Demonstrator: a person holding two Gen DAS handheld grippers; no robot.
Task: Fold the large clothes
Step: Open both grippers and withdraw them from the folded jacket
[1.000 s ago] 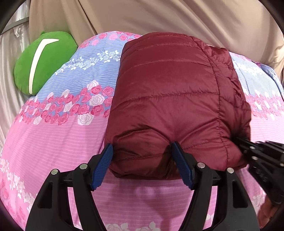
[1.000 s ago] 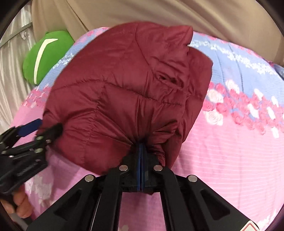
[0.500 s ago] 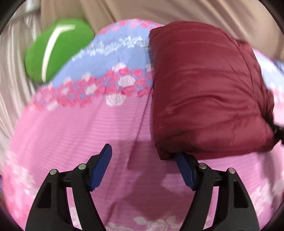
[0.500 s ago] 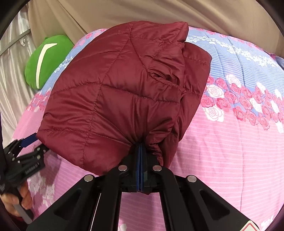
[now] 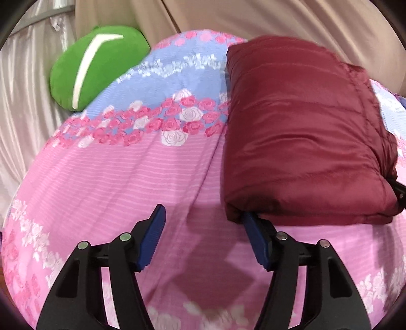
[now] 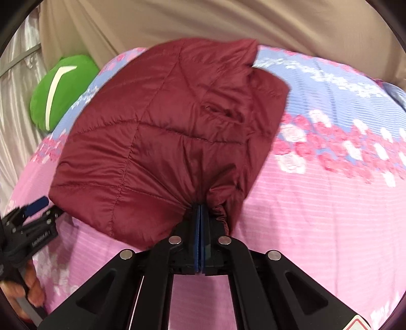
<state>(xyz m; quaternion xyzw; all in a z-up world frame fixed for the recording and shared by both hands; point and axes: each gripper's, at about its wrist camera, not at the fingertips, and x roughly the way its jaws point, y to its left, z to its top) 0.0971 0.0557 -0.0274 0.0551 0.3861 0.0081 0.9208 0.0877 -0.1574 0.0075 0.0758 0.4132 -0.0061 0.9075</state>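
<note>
Left wrist view. The left gripper (image 5: 203,238) sits low over the pink floral bedspread (image 5: 121,177), its jaws spread wide with nothing between them. The blue pad of one finger stands free over the bedspread; the tip of the other touches, or slips just under, the near left corner of the maroon quilted jacket (image 5: 302,142). The jacket lies folded into a thick rectangular bundle on the right half of the bed, its long edges running away from the camera. At its near right corner a dark piece of the right gripper (image 5: 398,190) shows at the frame edge — its jaws are hidden here. A green cushion (image 5: 94,66) with a white stripe rests at the far left edge of the bed, against the beige curtain (image 5: 279,17).

Right wrist view. The right gripper (image 6: 200,215) is closed, its two blue pads pressed together on a bunched fold of the jacket (image 6: 157,142) at the near edge. Fabric gathers into creases where it is pinched, and the bundle fans out and away over the bedspread (image 6: 317,203). The left gripper (image 6: 38,210) appears at the lower left, beside the jacket's left corner — a hand (image 6: 30,292) grips its handle below. The green cushion (image 6: 61,91) lies beyond, at upper left.
</note>
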